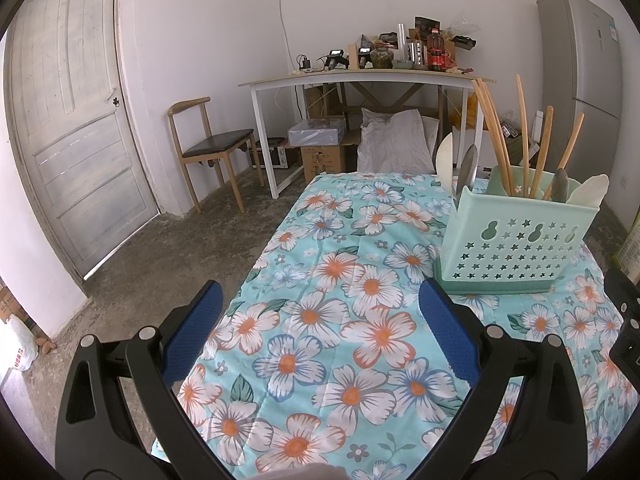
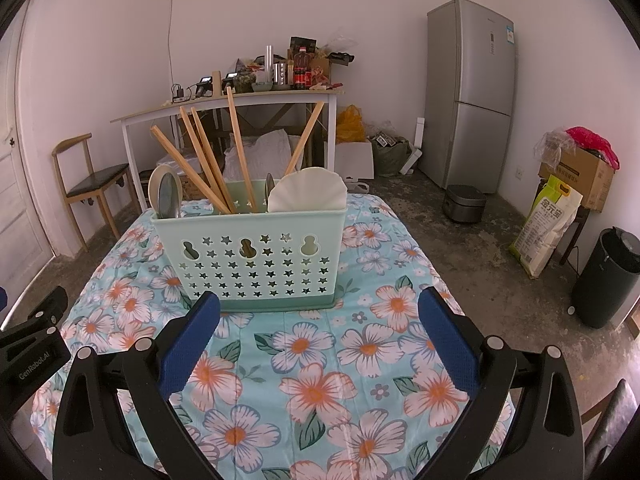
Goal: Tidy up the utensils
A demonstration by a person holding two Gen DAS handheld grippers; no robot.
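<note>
A mint-green perforated utensil caddy (image 2: 250, 258) stands upright on the floral tablecloth (image 2: 320, 380). It holds several wooden chopsticks (image 2: 204, 160), metal spoons (image 2: 167, 196) and white ceramic spoons (image 2: 307, 190). In the left wrist view the caddy (image 1: 516, 244) sits to the right, chopsticks (image 1: 496, 136) leaning out of it. My left gripper (image 1: 322, 300) is open over bare cloth, left of the caddy. My right gripper (image 2: 320, 308) is open just in front of the caddy, with nothing between its blue pads. The other gripper's black body (image 2: 32, 344) shows at the left edge.
A white-legged desk (image 2: 224, 108) with clutter on top stands behind the table. A wooden chair (image 2: 92, 176) is at the left, a grey fridge (image 2: 470, 92) at the right. Boxes, a rice sack (image 2: 546, 224) and a black bin (image 2: 604, 276) line the right wall. A door (image 1: 76, 120) is left.
</note>
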